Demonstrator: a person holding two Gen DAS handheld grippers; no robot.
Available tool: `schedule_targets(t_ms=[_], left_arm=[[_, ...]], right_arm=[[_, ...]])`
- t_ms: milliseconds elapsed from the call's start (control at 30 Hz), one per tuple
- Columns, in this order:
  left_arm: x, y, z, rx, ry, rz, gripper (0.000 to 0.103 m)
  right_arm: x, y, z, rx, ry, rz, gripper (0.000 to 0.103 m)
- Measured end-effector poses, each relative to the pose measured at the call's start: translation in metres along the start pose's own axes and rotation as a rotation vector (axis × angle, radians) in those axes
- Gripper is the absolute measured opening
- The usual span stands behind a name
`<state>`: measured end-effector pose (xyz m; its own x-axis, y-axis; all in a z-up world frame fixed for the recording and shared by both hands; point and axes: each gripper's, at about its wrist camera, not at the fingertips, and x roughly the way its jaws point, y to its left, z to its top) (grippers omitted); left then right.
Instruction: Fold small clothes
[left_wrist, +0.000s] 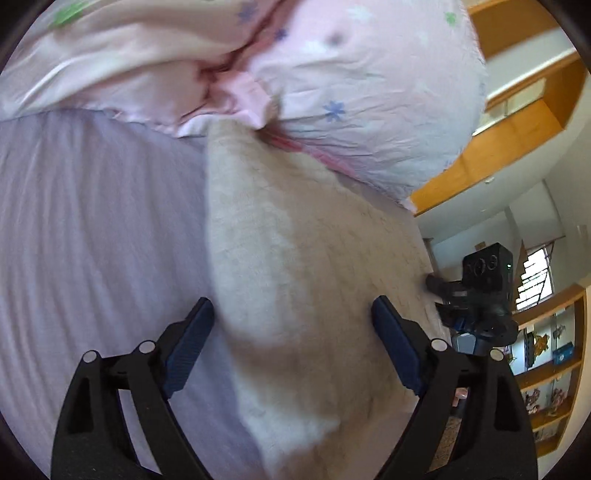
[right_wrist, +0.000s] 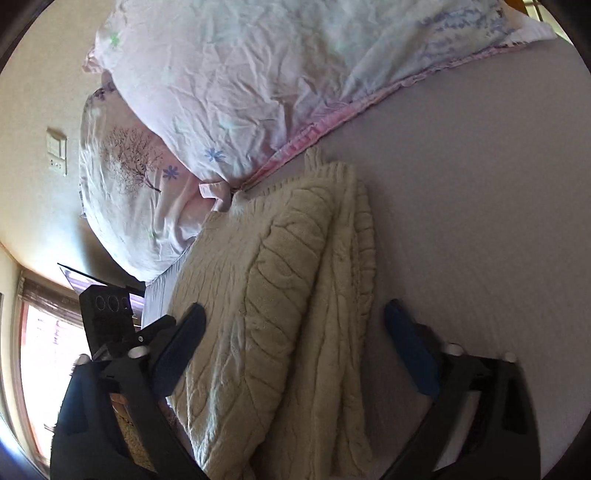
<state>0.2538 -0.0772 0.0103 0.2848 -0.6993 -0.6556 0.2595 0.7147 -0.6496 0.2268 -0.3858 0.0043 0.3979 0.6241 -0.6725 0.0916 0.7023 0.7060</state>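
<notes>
Cream knit sweater (right_wrist: 280, 295) folded on bed (right_wrist: 480, 184) | both grippers' jaws apart | writing on pillow (right_wrist: 465, 26) unreadable

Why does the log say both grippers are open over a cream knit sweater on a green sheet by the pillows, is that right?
One thing is wrong: the sheet is pale lavender, not green, as the right wrist view shows. The rest holds: left gripper and right gripper open over the cream sweater by the pillows.

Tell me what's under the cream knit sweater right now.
The cream knit sweater lies on the lavender bedsheet; its far end meets the pink floral pillow. Anything beneath its folded layers is hidden.
</notes>
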Motion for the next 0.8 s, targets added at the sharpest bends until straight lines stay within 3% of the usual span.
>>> schedule_targets(t_ms=[33, 100, 167, 233, 300, 367, 400, 433, 467, 500, 567, 600, 700, 767, 800], left_arm=[[0.002, 0.0, 0.0, -0.002, -0.002, -0.005, 0.086], [0.008, -0.003, -0.002, 0.006, -0.015, -0.006, 0.069], [-0.002, 0.004, -0.004, -0.007, -0.034, -0.046, 0.047], [-0.024, 0.017, -0.011, -0.016, -0.056, -0.082, 0.042], [-0.058, 0.024, -0.018, 0.029, -0.115, -0.03, 0.042], [-0.081, 0.033, -0.022, 0.049, -0.176, 0.046, 0.047], [-0.088, 0.04, -0.021, 0.05, -0.193, 0.095, 0.05], [-0.099, 0.048, -0.022, 0.047, -0.216, 0.19, 0.056], [-0.111, 0.055, -0.025, 0.041, -0.233, 0.254, 0.059], [-0.126, 0.063, -0.03, 0.041, -0.256, 0.292, 0.063], [-0.152, 0.067, -0.044, 0.071, -0.328, 0.361, 0.084], [-0.168, 0.071, -0.049, 0.094, -0.357, 0.39, 0.085], [-0.181, 0.059, -0.071, 0.168, -0.388, 0.476, 0.092], [-0.177, 0.048, -0.08, 0.193, -0.383, 0.493, 0.095], [-0.174, 0.042, -0.084, 0.197, -0.372, 0.511, 0.096]], right_arm=[[0.001, 0.001, -0.002, 0.003, -0.017, 0.016, 0.056], [0.001, 0.003, -0.005, 0.018, -0.023, 0.047, 0.045], [0.0, 0.021, -0.009, -0.017, -0.048, 0.057, 0.042], [0.005, 0.048, -0.013, -0.07, -0.043, 0.11, 0.04], [0.017, 0.071, -0.017, -0.117, -0.024, 0.144, 0.039], [0.047, 0.1, -0.021, -0.191, 0.008, 0.125, 0.041], [0.062, 0.109, -0.022, -0.208, 0.028, 0.079, 0.048], [0.069, 0.115, -0.021, -0.214, 0.02, 0.008, 0.056], [0.068, 0.117, -0.021, -0.213, -0.014, -0.043, 0.059], [0.06, 0.119, -0.022, -0.208, -0.081, -0.046, 0.059], [0.04, 0.121, -0.025, -0.199, -0.191, 0.018, 0.059], [0.035, 0.123, -0.025, -0.201, -0.211, 0.026, 0.059], [0.049, 0.136, -0.022, -0.224, -0.152, -0.006, 0.059], [0.071, 0.14, -0.022, -0.242, -0.084, -0.057, 0.047], [0.08, 0.14, -0.022, -0.248, -0.063, -0.074, 0.013]])
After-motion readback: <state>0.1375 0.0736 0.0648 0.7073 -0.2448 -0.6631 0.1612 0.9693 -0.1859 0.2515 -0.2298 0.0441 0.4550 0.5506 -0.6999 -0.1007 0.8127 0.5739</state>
